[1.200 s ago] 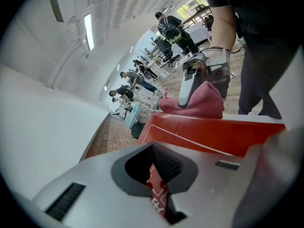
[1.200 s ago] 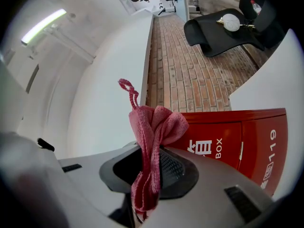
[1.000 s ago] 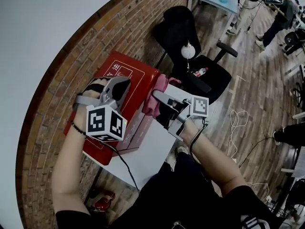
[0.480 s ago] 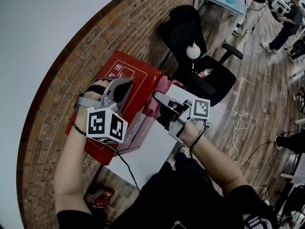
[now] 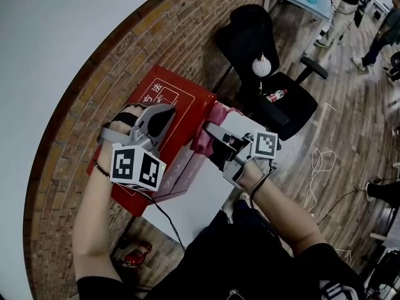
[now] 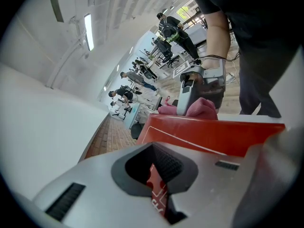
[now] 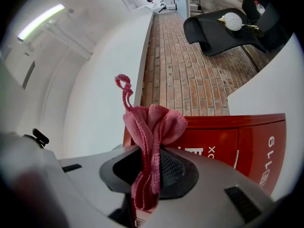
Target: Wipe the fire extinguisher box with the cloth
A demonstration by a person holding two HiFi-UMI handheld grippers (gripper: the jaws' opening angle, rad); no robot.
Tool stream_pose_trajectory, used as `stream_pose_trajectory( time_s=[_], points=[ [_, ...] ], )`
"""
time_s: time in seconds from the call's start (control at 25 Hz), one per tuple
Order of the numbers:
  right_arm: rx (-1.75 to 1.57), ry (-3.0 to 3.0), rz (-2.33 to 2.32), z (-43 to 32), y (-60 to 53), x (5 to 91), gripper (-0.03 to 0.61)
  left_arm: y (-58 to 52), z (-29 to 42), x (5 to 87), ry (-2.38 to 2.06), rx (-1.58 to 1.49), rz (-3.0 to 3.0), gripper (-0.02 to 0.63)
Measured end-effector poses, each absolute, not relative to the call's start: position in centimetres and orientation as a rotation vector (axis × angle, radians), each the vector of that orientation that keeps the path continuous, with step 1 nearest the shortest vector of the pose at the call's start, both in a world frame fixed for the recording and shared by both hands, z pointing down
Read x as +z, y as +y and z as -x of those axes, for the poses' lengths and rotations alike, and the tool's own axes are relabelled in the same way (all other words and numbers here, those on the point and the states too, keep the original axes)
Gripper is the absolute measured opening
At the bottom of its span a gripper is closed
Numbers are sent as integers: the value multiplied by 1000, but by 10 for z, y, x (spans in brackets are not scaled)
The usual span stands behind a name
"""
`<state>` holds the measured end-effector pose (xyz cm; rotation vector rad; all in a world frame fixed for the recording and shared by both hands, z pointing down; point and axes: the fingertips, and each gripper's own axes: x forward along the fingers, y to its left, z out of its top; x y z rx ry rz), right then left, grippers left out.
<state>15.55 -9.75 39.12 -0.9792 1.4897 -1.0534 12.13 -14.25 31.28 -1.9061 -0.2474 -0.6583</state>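
1. Jaws of your right gripper (image 7: 147, 175) (image 5: 215, 132) pinch the pink cloth (image 7: 153, 125) (image 5: 204, 144), bunched against the right side of the red fire extinguisher box (image 5: 178, 99).
2. Your left gripper (image 6: 159, 177) (image 5: 164, 114) is closed on nothing, angled down over the box's top.
3. The box stands at the wall-side edge of the white table (image 5: 194, 199).
4. Against a second ago, neither gripper has shifted along the box.

Red fire extinguisher box (image 5: 172, 95) sits on white bench (image 5: 200, 199), beside brick wall (image 5: 81, 124). I see left tool (image 5: 164, 116) resting on the box top. Right tool (image 5: 211, 132) holds pink cloth (image 5: 203, 144) against the box's side face. Beyond, a black chair (image 5: 250, 42).
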Motion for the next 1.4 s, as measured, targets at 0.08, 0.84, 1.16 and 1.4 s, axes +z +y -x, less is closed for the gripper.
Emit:
stream_pose_trajectory(
  time_s=[0.08, 0.84, 1.16, 1.4],
  points=[
    [-1068, 1476, 977, -156, -98, 398, 100, -143, -121, 313, -247, -659, 1906, 31],
    [-1121, 1476, 988, -162, -102, 441, 100, -143, -122, 313, -245, -660, 1911, 31],
    [-1139, 1476, 1007, -164, -103, 459, 100, -143, -122, 313, -244, -660, 1911, 31],
    [-1161, 1459, 1033, -167, -104, 475, 100, -144, -122, 312, -244, -659, 1912, 31]
  ],
)
